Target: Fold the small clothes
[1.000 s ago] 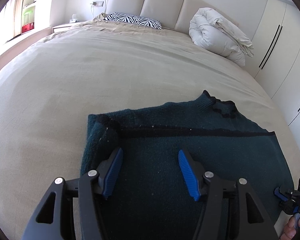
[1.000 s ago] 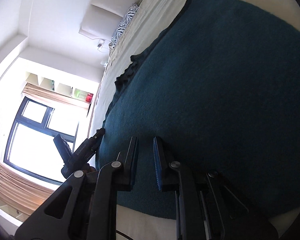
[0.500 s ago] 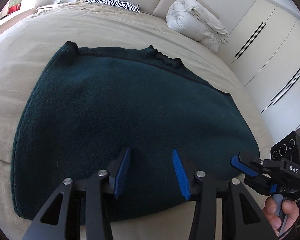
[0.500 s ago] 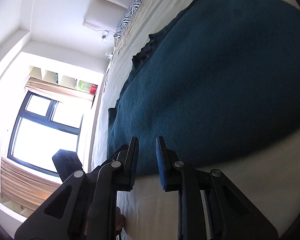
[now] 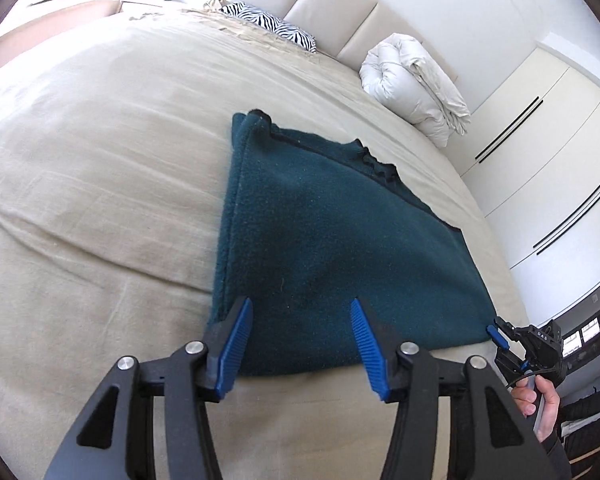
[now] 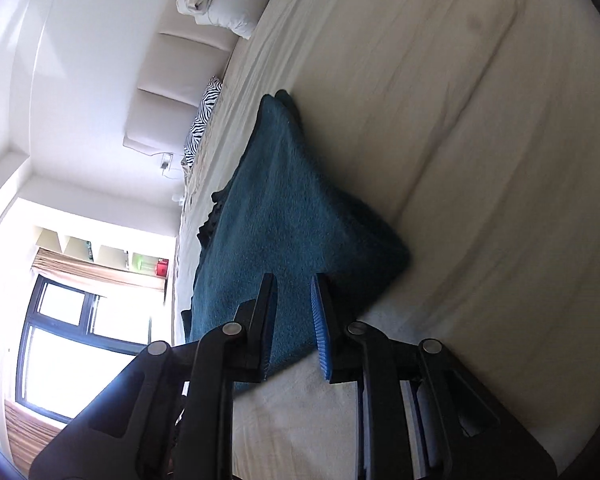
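Teal fleece garment [image 5: 332,248] lies folded flat on the beige bed sheet [image 5: 100,184], its near hem just ahead of both tools. On the left, the left gripper [image 5: 302,344] is opening with nothing between its pads, so closing it too high would pinch only the top layer and peel the fold apart. Off the garment's right corner, the right gripper [image 6: 294,328] is narrowly parted and empty; an uneven lift could skew the fold.
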Action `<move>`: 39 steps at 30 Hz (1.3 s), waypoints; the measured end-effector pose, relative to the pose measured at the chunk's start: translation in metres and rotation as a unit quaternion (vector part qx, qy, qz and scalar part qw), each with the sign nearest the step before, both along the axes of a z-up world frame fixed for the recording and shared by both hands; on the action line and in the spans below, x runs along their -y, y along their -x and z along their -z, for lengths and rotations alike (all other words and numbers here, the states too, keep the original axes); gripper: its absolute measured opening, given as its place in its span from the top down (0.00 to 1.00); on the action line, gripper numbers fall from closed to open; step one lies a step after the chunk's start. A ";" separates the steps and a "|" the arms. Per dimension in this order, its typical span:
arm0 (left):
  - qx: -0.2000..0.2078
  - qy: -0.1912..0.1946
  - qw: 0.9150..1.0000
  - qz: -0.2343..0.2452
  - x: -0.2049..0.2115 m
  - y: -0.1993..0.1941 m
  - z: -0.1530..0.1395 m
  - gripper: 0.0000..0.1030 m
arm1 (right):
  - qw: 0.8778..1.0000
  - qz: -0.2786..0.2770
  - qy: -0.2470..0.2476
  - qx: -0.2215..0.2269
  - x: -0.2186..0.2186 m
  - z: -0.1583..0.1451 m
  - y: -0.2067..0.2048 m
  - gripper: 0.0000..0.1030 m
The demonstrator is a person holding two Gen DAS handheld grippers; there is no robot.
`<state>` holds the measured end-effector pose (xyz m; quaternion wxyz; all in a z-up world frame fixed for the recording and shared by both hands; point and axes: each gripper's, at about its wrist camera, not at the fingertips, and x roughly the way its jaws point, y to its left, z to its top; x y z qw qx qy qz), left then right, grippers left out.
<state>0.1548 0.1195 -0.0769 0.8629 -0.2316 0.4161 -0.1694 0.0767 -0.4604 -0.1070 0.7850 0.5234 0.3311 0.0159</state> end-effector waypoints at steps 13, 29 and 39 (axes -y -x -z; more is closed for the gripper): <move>-0.096 0.122 0.988 -0.015 -0.033 -0.056 0.033 0.27 | 0.989 -0.128 0.038 0.058 -0.080 -0.076 -0.038 0.41; -0.181 0.247 0.952 -0.001 -0.032 -0.096 0.061 0.61 | 0.959 -0.283 -0.011 0.015 -0.206 -0.054 -0.174 0.41; -0.167 0.284 0.944 -0.015 -0.051 -0.086 0.064 0.82 | 0.940 -0.337 0.001 -0.043 -0.269 -0.015 -0.232 0.43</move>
